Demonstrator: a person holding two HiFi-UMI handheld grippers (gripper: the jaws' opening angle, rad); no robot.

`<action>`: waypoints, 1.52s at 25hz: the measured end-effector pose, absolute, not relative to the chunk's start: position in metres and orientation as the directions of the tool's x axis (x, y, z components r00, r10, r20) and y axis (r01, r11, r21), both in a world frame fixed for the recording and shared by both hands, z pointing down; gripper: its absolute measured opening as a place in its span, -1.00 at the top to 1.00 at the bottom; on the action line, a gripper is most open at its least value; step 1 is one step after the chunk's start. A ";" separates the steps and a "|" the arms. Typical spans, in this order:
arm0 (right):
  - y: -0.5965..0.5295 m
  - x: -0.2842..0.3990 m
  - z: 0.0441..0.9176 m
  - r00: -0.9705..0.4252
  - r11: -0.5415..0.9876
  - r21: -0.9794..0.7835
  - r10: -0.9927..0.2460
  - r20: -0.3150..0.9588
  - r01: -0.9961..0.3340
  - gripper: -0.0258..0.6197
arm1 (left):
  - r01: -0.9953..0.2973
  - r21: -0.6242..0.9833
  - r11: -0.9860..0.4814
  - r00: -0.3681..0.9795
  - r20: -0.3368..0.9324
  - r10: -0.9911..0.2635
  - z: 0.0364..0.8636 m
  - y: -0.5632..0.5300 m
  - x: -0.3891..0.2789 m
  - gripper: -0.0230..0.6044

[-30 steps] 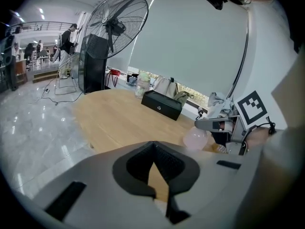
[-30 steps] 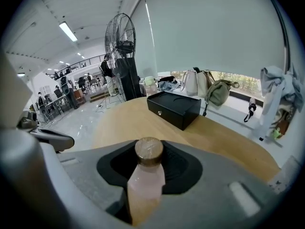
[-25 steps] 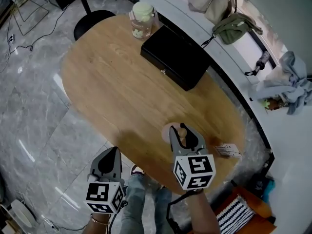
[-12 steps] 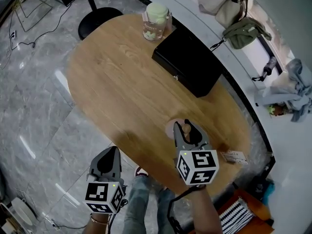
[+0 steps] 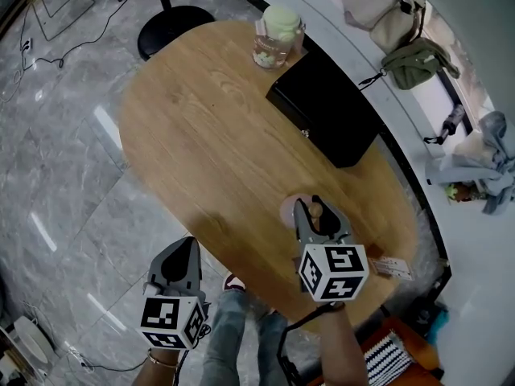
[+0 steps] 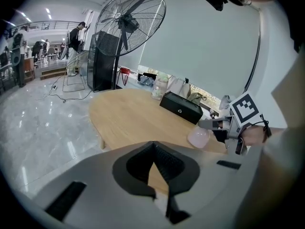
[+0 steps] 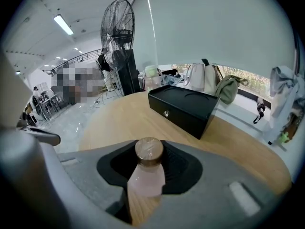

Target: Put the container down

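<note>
The container is a pale pink bottle with a round wooden lid. My right gripper is shut on its neck, a pad on each side, and holds it upright over the near end of the oval wooden table. In the left gripper view the container hangs low at the table top; I cannot tell whether its base touches. My left gripper is shut and empty, off the table's near edge above the grey floor. Its jaws meet at the tip in its own view.
A black box lies across the far right of the table, with a glass jar with a pale green lid beyond it. A small packet sits near the right edge. A black stool, a big fan and bags surround the table.
Both grippers have moved a little forward and down. The right one has carried the container farther in from the near edge, toward the black box. Its grip is unchanged.
</note>
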State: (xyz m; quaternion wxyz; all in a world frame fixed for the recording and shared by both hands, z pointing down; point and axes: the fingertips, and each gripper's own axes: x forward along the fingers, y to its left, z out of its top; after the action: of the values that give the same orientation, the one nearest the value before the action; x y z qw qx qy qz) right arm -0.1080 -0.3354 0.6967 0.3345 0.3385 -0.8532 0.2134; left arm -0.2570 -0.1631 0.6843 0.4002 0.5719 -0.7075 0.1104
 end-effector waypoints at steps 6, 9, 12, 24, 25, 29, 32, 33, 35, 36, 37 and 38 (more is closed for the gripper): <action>-0.337 -0.111 0.700 -0.549 0.679 -0.147 -0.425 0.720 -0.719 0.51 | -0.893 0.305 0.332 -0.031 0.694 -0.720 0.686 -0.163 -0.259 0.95; -0.338 -0.112 0.701 -0.552 0.680 -0.151 -0.423 0.719 -0.718 0.51 | -0.891 0.304 0.336 -0.035 0.693 -0.720 0.687 -0.164 -0.260 0.95; -0.337 -0.111 0.701 -0.554 0.680 -0.154 -0.422 0.718 -0.717 0.51 | -0.890 0.304 0.339 -0.036 0.694 -0.719 0.687 -0.165 -0.259 0.95; -0.330 -0.110 0.702 -0.557 0.716 -0.114 -0.422 0.715 -0.689 0.51 | -0.896 0.301 0.326 -0.029 0.693 -0.720 0.688 -0.167 -0.251 0.95; -0.330 -0.111 0.702 -0.557 0.719 -0.110 -0.422 0.715 -0.686 0.51 | -0.896 0.301 0.326 -0.029 0.693 -0.720 0.688 -0.167 -0.251 0.95; -0.329 -0.110 0.702 -0.558 0.734 -0.095 -0.419 0.716 -0.673 0.51 | -0.898 0.295 0.327 -0.037 0.691 -0.722 0.688 -0.167 -0.250 0.95; -0.327 -0.110 0.703 -0.560 0.740 -0.090 -0.418 0.716 -0.667 0.51 | -0.897 0.295 0.329 -0.038 0.690 -0.723 0.689 -0.165 -0.248 0.95; -0.327 -0.110 0.703 -0.561 0.740 -0.091 -0.418 0.715 -0.667 0.51 | -0.896 0.295 0.331 -0.039 0.690 -0.723 0.689 -0.164 -0.248 0.95; -0.327 -0.110 0.702 -0.563 0.736 -0.097 -0.420 0.712 -0.670 0.51 | -0.895 0.295 0.335 -0.043 0.690 -0.722 0.689 -0.162 -0.247 0.95; -0.327 -0.110 0.702 -0.564 0.734 -0.098 -0.422 0.710 -0.672 0.51 | -0.894 0.295 0.338 -0.045 0.691 -0.722 0.689 -0.162 -0.247 0.95; -0.327 -0.110 0.702 -0.564 0.733 -0.097 -0.424 0.709 -0.673 0.51 | -0.893 0.296 0.340 -0.047 0.690 -0.722 0.690 -0.161 -0.246 0.95; -0.327 -0.110 0.703 -0.563 0.733 -0.094 -0.427 0.708 -0.674 0.51 | -0.892 0.296 0.341 -0.048 0.690 -0.723 0.690 -0.161 -0.245 0.95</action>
State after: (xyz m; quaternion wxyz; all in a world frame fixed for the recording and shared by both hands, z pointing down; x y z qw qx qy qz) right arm -0.1099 -0.3275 0.7026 0.3427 0.3179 -0.8654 0.1804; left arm -0.2449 -0.1607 0.6898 0.3978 0.5639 -0.7159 0.1065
